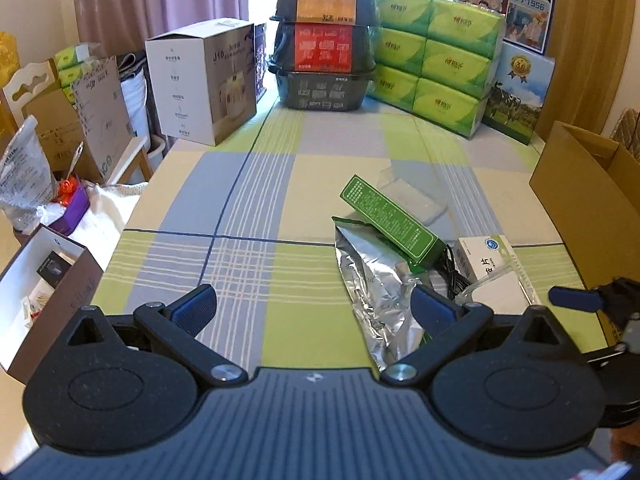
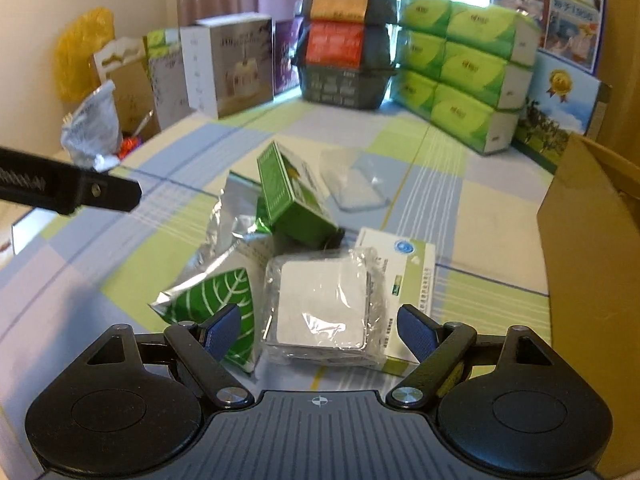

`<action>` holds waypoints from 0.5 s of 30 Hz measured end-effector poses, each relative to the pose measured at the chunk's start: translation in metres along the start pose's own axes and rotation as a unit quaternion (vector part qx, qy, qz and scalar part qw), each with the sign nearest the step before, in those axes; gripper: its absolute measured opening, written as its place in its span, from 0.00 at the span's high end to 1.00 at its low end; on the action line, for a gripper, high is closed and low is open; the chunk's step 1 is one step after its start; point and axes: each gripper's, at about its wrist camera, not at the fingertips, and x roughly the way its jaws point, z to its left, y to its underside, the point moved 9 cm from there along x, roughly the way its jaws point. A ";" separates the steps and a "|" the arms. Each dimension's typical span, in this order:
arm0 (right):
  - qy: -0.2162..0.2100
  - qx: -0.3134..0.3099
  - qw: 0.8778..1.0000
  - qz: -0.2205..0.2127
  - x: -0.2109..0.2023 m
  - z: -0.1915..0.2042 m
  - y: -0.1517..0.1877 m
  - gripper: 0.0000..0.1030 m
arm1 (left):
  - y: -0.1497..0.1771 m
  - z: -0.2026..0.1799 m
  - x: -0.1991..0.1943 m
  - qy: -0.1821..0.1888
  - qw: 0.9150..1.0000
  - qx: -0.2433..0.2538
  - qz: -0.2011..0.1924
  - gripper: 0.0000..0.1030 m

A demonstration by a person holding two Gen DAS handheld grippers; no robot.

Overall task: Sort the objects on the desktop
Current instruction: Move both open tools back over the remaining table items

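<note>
A small pile lies on the checked tablecloth [image 1: 256,208]. In it are a green carton [image 1: 390,220] [image 2: 292,196], a silver foil pouch [image 1: 372,280] with a green leaf print [image 2: 216,300], a white medicine box [image 1: 492,272] [image 2: 404,264], and a white square item in clear wrap [image 2: 320,308]. My left gripper [image 1: 316,308] is open over bare cloth, left of the pile, its right finger over the pouch. My right gripper [image 2: 320,330] is open, and the wrapped square lies just ahead between its fingers. I cannot tell whether they touch it.
A clear plastic tray [image 2: 356,184] lies behind the pile. An open cardboard box [image 2: 592,240] stands at the right table edge. Stacked tubs [image 1: 326,44], green tissue packs [image 1: 436,60] and a white carton [image 1: 200,80] line the far end. An open box [image 1: 44,288] sits off the left edge.
</note>
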 end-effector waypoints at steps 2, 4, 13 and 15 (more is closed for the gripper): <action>0.001 -0.003 1.000 0.005 0.008 -0.001 0.001 0.20 | 0.000 -0.001 0.003 0.001 1.000 0.002 0.002 0.02; 0.004 -0.007 1.000 0.013 0.016 -0.002 0.003 0.20 | 0.000 -0.003 0.006 0.002 1.000 0.004 0.004 0.02; 0.020 -0.013 0.999 0.044 0.035 -0.001 0.007 0.20 | 0.007 -0.004 0.018 0.001 1.000 0.005 0.022 0.02; 0.024 -0.015 0.999 0.044 0.034 -0.001 0.006 0.28 | 0.008 -0.004 0.021 0.001 1.000 0.005 0.025 0.02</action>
